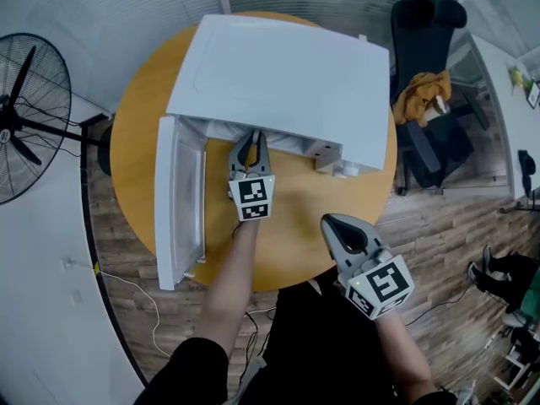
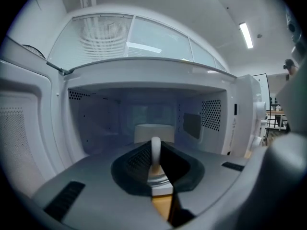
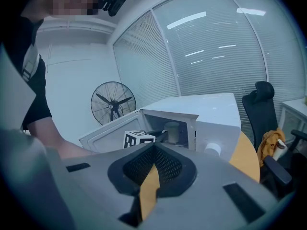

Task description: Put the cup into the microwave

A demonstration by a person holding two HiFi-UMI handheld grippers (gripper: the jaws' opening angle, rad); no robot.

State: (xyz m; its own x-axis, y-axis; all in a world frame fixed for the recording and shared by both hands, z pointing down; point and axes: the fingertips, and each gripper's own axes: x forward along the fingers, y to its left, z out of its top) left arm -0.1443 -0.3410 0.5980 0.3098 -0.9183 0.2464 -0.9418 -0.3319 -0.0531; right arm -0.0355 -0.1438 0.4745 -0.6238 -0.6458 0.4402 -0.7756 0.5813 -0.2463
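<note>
The microwave stands on a round yellow table in the upper middle of the head view, with its door swung open to the frame's left. The left gripper reaches into the opening. In its own view the jaws are clenched on the upright handle of the white cup. The cup sits straight ahead of the jaws, at the centre of the cavity, and its handle points back toward the gripper. The gripper's body hides the cup's base, so it cannot be told whether the cup rests on the floor. The right gripper hangs at lower right near the table's edge, well apart from the microwave, its jaws pressed together on nothing. From there the cup shows inside the cavity. The left gripper is plainly the one at work, and the likely next move is to let go and draw straight back.
</note>
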